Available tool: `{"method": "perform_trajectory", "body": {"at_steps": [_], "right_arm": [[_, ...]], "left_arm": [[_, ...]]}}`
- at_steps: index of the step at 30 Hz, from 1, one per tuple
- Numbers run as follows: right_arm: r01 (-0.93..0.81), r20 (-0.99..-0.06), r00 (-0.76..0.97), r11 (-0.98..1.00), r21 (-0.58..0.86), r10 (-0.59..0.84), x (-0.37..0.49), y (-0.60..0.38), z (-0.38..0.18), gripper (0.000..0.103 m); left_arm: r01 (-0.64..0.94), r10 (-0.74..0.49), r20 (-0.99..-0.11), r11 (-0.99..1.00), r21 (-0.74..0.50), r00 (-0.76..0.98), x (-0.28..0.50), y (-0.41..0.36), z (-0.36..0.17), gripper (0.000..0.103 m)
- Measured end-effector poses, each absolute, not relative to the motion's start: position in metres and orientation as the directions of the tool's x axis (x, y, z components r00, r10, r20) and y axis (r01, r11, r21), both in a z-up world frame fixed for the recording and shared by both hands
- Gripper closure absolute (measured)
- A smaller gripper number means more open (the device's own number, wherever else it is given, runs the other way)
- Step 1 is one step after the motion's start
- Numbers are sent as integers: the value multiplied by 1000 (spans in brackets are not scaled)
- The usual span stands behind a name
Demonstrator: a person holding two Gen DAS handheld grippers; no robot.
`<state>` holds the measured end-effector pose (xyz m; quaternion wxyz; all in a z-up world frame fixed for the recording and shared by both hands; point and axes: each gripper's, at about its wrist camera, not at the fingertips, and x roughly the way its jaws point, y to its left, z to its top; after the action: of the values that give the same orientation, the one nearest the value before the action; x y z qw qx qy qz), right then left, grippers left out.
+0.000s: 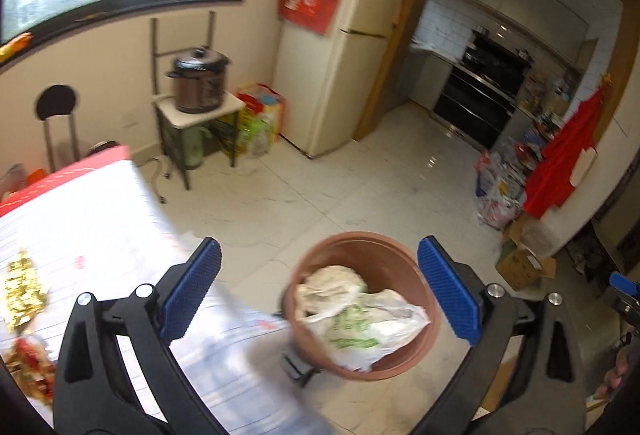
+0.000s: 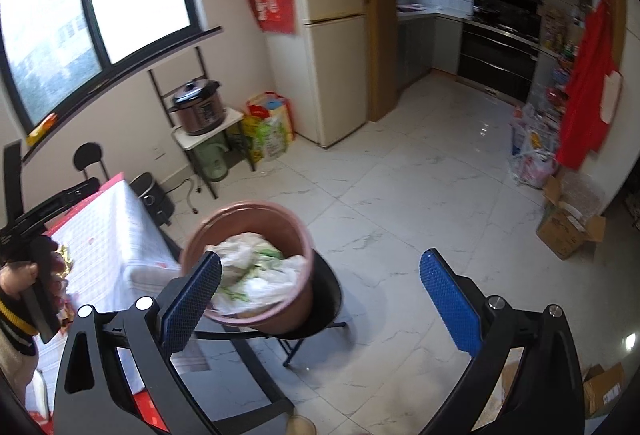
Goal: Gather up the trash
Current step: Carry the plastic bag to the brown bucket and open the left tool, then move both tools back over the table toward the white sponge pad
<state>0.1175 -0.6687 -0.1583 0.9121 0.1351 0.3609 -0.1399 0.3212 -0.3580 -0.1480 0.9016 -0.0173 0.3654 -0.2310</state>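
Note:
A brown round bin [image 1: 384,259] holds a white plastic bag with green print [image 1: 360,331] and a crumpled pale wad [image 1: 332,283]. My left gripper [image 1: 320,291] hovers above it, open wide, with nothing between its blue pads. On the table's white cloth [image 1: 92,211] to the left lie a gold wrapper [image 1: 22,287] and red and yellow scraps [image 1: 28,363]. In the right wrist view the bin [image 2: 260,223] stands on a black stool [image 2: 326,299] beside the table [image 2: 112,235]. My right gripper [image 2: 320,301] is open and empty, its left pad in front of the bin's rim.
A hand [image 2: 18,277] holds the left gripper at the left edge. A cream fridge [image 1: 340,75], a rack with a pressure cooker [image 1: 200,83], a black chair [image 1: 56,107] and cardboard boxes [image 1: 520,267] ring the white tiled floor [image 2: 400,203].

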Motion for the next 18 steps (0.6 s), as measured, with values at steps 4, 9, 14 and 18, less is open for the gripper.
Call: {"method": "perform_trajectory", "body": {"at_steps": [4, 9, 14, 18], "right_arm": [[282, -687, 720, 945, 164, -96, 138, -631, -152, 5], [168, -678, 735, 968, 186, 3, 167, -568, -142, 5], [49, -669, 737, 979, 199, 99, 193, -494, -132, 5], [-42, -669, 725, 980, 197, 166, 206, -432, -127, 5]], "left_arm": [[333, -356, -634, 929, -160, 686, 303, -290, -125, 6], [208, -238, -619, 971, -121, 749, 274, -190, -99, 6], [64, -108, -605, 993, -94, 789, 233, -81, -80, 6], [-45, -13, -601, 996, -82, 799, 196, -2, -73, 6]]}}
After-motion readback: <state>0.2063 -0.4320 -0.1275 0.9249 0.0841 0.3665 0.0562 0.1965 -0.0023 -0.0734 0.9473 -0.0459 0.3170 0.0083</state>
